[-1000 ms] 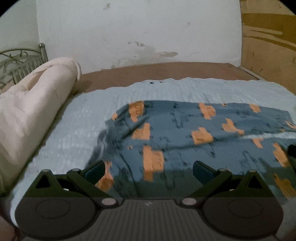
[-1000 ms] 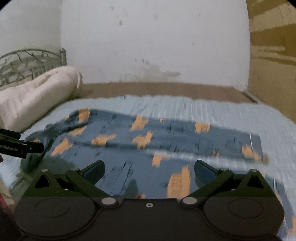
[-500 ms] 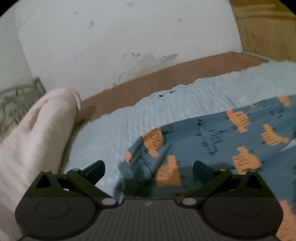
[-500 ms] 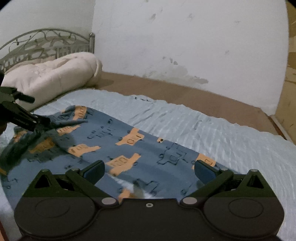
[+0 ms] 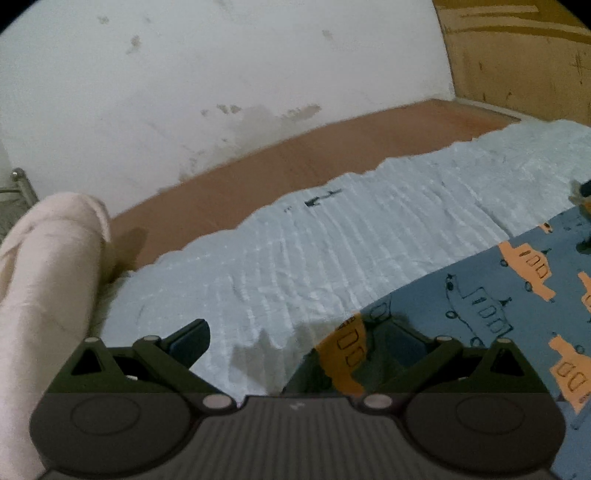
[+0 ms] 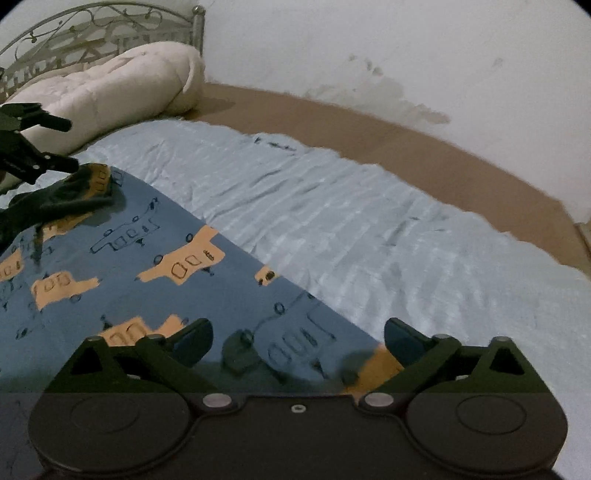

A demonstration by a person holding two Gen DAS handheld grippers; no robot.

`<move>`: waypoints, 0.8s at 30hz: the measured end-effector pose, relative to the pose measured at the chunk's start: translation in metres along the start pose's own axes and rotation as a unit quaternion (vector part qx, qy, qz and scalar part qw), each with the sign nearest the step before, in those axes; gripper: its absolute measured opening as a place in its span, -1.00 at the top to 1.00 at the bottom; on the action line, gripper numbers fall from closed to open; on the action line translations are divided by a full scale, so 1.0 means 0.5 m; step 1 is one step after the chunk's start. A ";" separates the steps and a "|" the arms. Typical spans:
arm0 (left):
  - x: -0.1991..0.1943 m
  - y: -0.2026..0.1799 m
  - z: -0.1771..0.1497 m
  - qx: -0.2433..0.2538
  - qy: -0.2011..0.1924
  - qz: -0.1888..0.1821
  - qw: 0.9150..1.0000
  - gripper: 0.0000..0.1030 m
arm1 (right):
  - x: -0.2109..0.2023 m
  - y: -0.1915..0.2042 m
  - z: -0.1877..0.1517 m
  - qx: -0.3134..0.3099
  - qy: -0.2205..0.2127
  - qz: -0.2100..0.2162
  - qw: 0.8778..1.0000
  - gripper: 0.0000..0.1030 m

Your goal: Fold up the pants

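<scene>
Blue pants (image 6: 122, 254) with orange vehicle prints lie flat on a light blue bedspread (image 6: 351, 221). In the left wrist view the pants (image 5: 480, 306) fill the lower right. My left gripper (image 5: 295, 339) is open, low over the pants' near-left corner; that corner lies between the fingers, by the right one. It also shows in the right wrist view (image 6: 48, 144), at a bunched corner. My right gripper (image 6: 299, 336) is open, low over the pants' far end.
A rolled cream duvet (image 5: 44, 280) lies at the head, below a metal headboard (image 6: 92, 33). Bare brown mattress (image 5: 295, 166) runs along the stained white wall. A wooden panel (image 5: 517, 55) stands at the far right.
Both grippers have moved outward and down to opposite ends of the pants. The left one swung left to the corner. Both stay open.
</scene>
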State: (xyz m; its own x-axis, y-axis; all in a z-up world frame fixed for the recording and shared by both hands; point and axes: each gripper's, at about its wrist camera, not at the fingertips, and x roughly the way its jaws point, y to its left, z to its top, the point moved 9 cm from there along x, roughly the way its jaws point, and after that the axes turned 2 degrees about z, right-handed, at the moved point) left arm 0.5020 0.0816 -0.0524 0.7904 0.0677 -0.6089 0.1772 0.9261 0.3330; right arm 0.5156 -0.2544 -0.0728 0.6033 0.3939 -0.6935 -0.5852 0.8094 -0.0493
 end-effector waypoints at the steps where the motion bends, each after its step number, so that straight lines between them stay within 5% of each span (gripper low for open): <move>1: 0.010 -0.003 -0.001 0.006 0.004 -0.005 1.000 -0.99 | 0.016 0.002 0.007 -0.003 0.004 0.003 1.000 -0.84; 11: 0.054 -0.016 -0.028 0.023 0.026 -0.011 0.999 -0.99 | 0.082 0.022 0.012 -0.016 0.032 0.022 0.999 -0.69; 16: 0.057 -0.014 -0.030 0.025 0.030 -0.016 0.999 -0.96 | 0.086 0.024 0.013 -0.013 0.031 0.028 0.999 -0.42; 18: 0.059 -0.011 -0.029 0.021 0.032 -0.017 0.999 -0.88 | 0.086 0.025 0.015 -0.012 0.029 0.032 0.999 -0.16; 21: 0.059 -0.007 -0.027 0.008 0.040 -0.026 0.999 -0.64 | 0.083 0.027 0.016 -0.010 0.027 0.035 0.999 0.22; 24: 0.062 -0.001 -0.028 -0.009 0.049 -0.029 0.998 0.05 | 0.081 0.028 0.018 -0.013 0.025 0.034 0.999 0.61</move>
State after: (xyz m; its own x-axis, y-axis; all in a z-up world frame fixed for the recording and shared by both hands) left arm 0.5182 0.0884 -0.0813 0.7182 0.0496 -0.6941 0.2085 0.9363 0.2827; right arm 0.5364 -0.2232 -0.0951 0.5348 0.4245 -0.7307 -0.6375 0.7702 -0.0191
